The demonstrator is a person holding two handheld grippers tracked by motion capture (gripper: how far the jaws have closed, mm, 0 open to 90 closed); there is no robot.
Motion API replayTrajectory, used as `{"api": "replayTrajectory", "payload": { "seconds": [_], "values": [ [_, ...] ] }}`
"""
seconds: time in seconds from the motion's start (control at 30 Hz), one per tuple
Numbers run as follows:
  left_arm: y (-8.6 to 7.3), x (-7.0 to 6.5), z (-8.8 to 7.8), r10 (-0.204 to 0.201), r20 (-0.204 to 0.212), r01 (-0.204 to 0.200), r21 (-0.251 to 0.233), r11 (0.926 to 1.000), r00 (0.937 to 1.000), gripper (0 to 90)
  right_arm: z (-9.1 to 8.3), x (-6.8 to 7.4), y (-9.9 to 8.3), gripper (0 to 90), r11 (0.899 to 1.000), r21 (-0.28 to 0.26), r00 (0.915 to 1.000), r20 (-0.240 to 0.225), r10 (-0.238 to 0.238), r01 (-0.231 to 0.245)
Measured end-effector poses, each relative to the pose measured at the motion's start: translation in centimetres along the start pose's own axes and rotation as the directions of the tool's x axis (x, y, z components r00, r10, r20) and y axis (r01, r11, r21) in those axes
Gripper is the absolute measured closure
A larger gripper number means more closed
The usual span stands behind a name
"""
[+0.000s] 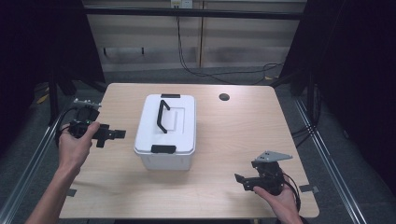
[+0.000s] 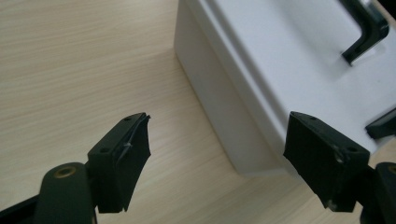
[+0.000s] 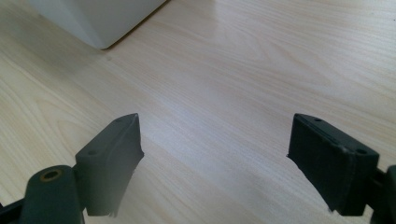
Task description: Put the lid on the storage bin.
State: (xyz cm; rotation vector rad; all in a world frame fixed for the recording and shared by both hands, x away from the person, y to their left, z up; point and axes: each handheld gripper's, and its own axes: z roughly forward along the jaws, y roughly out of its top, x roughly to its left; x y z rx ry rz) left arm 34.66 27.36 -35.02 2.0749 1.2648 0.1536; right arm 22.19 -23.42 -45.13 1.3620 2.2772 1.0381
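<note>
High view: a light wood bench (image 1: 224, 140) with rounded corners, a white lidded box (image 1: 166, 133) standing a little left of its middle.
Box: the lid is on, with a black handle (image 1: 162, 115) lying along its top and a black latch at the far end (image 1: 170, 96) and at the near end (image 1: 163, 149).
Left tool (image 1: 119, 134): held in the person's left hand (image 1: 74, 144) over the bench's left edge, pointing sideways toward the box, just beside its left wall but not touching it.
Left gripper view: the two black jaws are spread wide with nothing between them; the box's side wall (image 2: 219, 107) and lid edge run between them, and one end of the black handle (image 2: 366, 32) shows at the top right.
Right tool (image 1: 240, 181): held in the person's right hand (image 1: 280, 198) near the bench's front right corner, well apart from the box, a grey three-cornered plate (image 1: 272, 156) on top.
Right gripper view: its jaws also stand wide apart and empty above bare wood (image 3: 224, 93); a corner of the white box (image 3: 98, 18) sits at the top left.
Bench hole: a small dark round hole (image 1: 224, 97) near the far edge, to the right of the box.
Behind the bench: black cables (image 1: 205, 72) trail across the grey floor.
</note>
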Motion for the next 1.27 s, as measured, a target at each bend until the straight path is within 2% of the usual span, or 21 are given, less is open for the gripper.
{"api": "replayTrajectory", "payload": {
  "seconds": [0.03,0.13,0.3,0.43,0.5,0.6,0.73,0.83,0.9,0.93,0.97,1.0,1.03,1.07,1.1,1.13,1.17,1.27],
  "values": [
    [-0.4,0.2,-0.2,-0.007,0.011,0.007,-0.012,0.9999,0.9999,21.6,0.0,0.0,0.0,16.5,1.0,-0.002,1.0,-0.001,-0.001,0.001],
    [-1.8,0.5,-0.6,0.008,0.02,-0.008,-0.022,0.9997,0.9998,20.6,-0.1,0.0,0.0,16.5,1.0,-0.01,1.0,0.002,0.009,-0.009],
    [-3.8,1.1,-0.8,-0.005,0.04,0.006,-0.018,0.9998,0.9992,20.0,-0.1,-0.1,0.0,16.5,1.0,-0.014,0.9998,0.006,0.021,-0.021],
    [-5.7,1.6,-0.8,0.005,0.017,-0.005,-0.007,1.0,0.9998,20.0,0.0,0.0,0.0,16.5,1.0,-0.022,0.9998,0.005,0.02,-0.02],
    [-6.6,1.9,-0.8,-0.01,0.016,0.01,-0.026,0.9996,0.9998,19.9,0.0,-0.1,0.0,16.5,0.999,-0.023,0.9997,0.006,0.025,-0.025],
    [-7.5,2.3,-0.5,-0.021,0.012,0.021,-0.029,0.9994,0.9997,18.3,0.0,0.0,-0.1,16.6,0.999,-0.038,0.9996,0.008,0.028,-0.027],
    [-8.8,1.7,-0.4,0.025,-0.015,-0.025,-0.025,0.9994,0.9996,17.5,0.1,-0.1,-0.1,16.5,0.998,-0.051,0.9991,0.01,0.042,-0.041],
    [-9.8,1.7,-0.3,0.02,0.008,-0.02,-0.031,0.9993,0.9998,17.5,0.1,-0.1,-0.1,16.5,0.997,-0.056,0.9988,0.012,0.047,-0.047],
    [-10.3,1.7,0.0,0.018,-0.015,-0.018,-0.013,0.9997,0.9997,17.6,0.2,-0.1,-0.1,16.5,0.997,-0.057,0.9985,0.015,0.052,-0.051],
    [-10.7,1.7,0.1,0.017,-0.039,-0.018,-0.023,0.9996,0.9991,17.5,0.1,-0.1,-0.1,16.5,0.997,-0.055,0.9982,0.012,0.06,-0.059],
    [-11.2,1.8,0.4,0.019,-0.024,-0.02,-0.03,0.9993,0.9995,17.5,0.2,-0.2,-0.1,16.6,0.997,-0.057,0.998,0.011,0.062,-0.061],
    [-11.6,2.0,0.7,0.022,-0.019,-0.022,-0.008,0.9997,0.9996,17.6,0.2,-0.2,-0.1,16.7,0.997,-0.056,0.998,0.012,0.062,-0.062],
    [-11.9,2.0,0.9,0.014,-0.027,-0.014,0.002,0.9999,0.9995,17.6,0.2,-0.2,-0.1,16.7,0.997,-0.056,0.9981,0.014,0.06,-0.06],
    [-12.3,2.0,1.1,0.002,-0.018,-0.002,0.006,1.0,0.9998,17.6,0.2,-0.2,-0.1,16.7,0.997,-0.055,0.998,0.018,0.061,-0.06],
    [-12.5,2.1,1.3,0.006,-0.006,-0.006,0.014,0.9999,1.0,17.6,0.3,-0.2,-0.1,16.7,0.996,-0.052,0.9975,0.022,0.068,-0.067],
    [-12.7,2.1,1.4,0.012,-0.013,-0.012,0.016,0.9998,0.9998,17.6,0.4,-0.2,-0.1,16.7,0.997,-0.05,0.9976,0.023,0.065,-0.064],
    [-12.8,2.0,1.4,0.021,-0.041,-0.021,0.015,0.9997,0.9989,17.5,0.5,-0.3,-0.1,16.8,0.997,-0.047,0.9976,0.03,0.063,-0.062],
    [-12.9,1.5,1.9,0.041,-0.037,-0.04,0.032,0.9987,0.9985,17.5,0.9,-0.5,0.0,17.5,0.997,-0.032,0.9968,0.047,0.065,-0.063]
  ]
}}
